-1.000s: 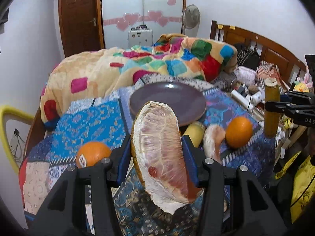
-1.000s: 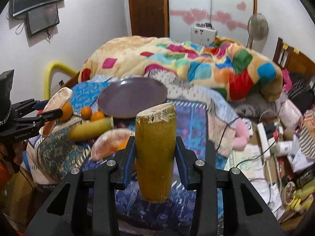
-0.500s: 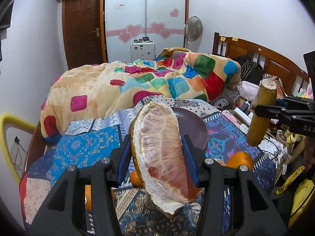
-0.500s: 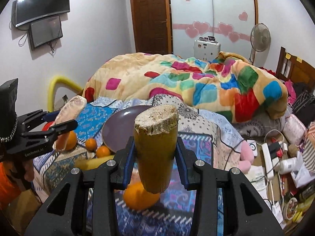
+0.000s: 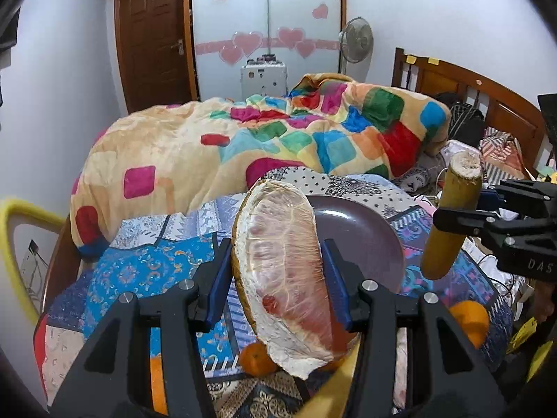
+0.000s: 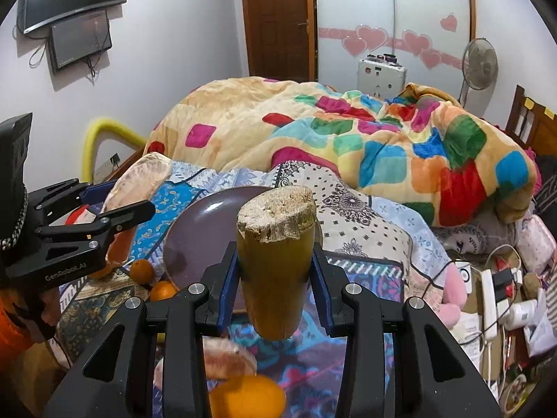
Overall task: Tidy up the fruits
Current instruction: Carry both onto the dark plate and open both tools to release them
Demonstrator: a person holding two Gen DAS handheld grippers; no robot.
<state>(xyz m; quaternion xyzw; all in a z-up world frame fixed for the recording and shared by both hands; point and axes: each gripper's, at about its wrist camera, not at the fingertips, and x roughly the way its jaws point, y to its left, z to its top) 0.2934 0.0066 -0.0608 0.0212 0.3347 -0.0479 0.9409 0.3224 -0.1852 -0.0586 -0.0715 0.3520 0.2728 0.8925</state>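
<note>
Left tongs [image 5: 278, 278] gripping pulpy pomelo wedge [image 5: 282, 278], right tongs [image 6: 275, 278] clamping fibrous sugarcane cylinder [image 6: 275, 261]

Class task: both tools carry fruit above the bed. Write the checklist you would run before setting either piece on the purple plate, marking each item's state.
1. Left tool clamped on pomelo wedge: ok.
2. Right tool clamped on sugarcane piece: ok.
3. Purple plate bare where visible: ok.
4. Plate lying level on the patterned bedcover: cannot tell.
5. The two tools apart from each other: ok.
6. Oranges off the plate, beside its rim: ok.
</note>
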